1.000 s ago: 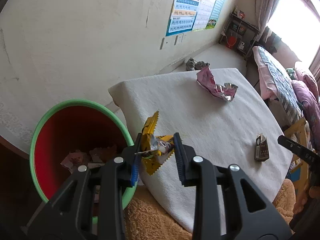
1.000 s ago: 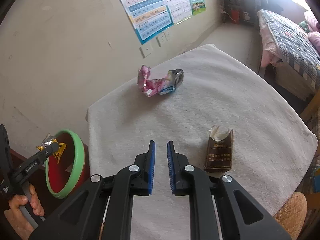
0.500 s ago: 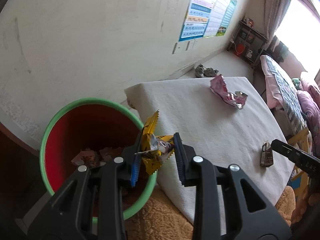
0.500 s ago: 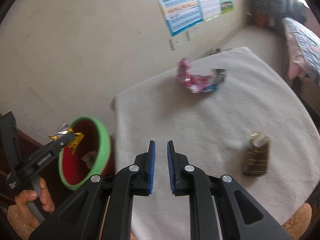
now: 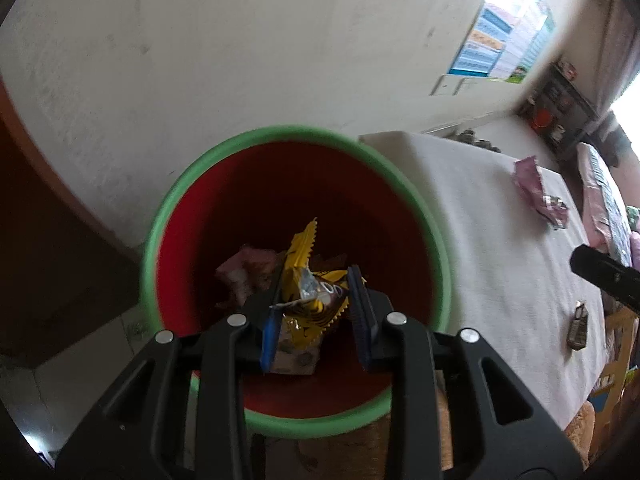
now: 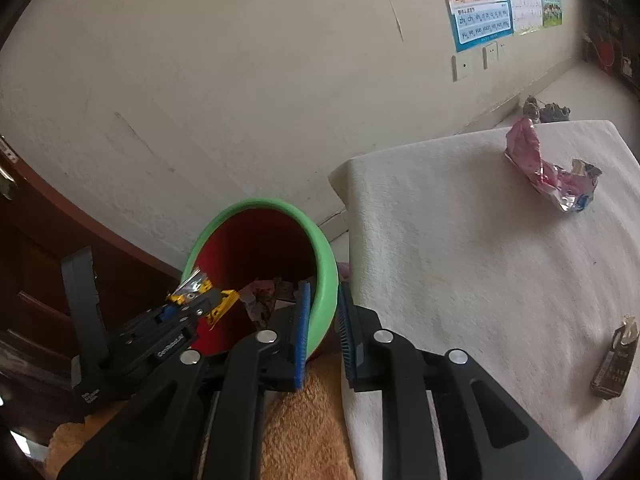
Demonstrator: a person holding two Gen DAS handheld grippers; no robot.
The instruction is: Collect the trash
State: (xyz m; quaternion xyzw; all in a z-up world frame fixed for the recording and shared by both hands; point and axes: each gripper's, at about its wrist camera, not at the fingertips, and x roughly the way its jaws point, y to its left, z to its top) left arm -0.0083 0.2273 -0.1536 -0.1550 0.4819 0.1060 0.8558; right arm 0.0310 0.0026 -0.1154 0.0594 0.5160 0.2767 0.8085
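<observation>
My left gripper (image 5: 316,280) is shut on a crumpled yellow wrapper (image 5: 304,252) and hangs over the mouth of a red bin with a green rim (image 5: 280,136). Several wrappers lie at the bin's bottom. In the right wrist view the left gripper (image 6: 212,300) holds the yellow wrapper (image 6: 192,282) above the bin (image 6: 256,204). My right gripper (image 6: 323,286) points at the bin's near rim, its jaws opening, with the rim showing between them and nothing gripped. A pink foil wrapper (image 6: 536,164) and a brown pack (image 6: 614,360) lie on the white-clothed table (image 6: 460,280).
The bin stands between the table's left edge and a dark wooden door (image 6: 36,260), close to the wall. An orange-brown plush cover (image 6: 304,420) lies below my right gripper. Shoes (image 6: 546,110) sit by the wall behind the table. A bed (image 5: 608,216) is at the far right.
My left gripper carried the yellow wrapper from the table's edge to over the bin's mouth. My right gripper swung left from the table to the bin's rim, and its jaws parted.
</observation>
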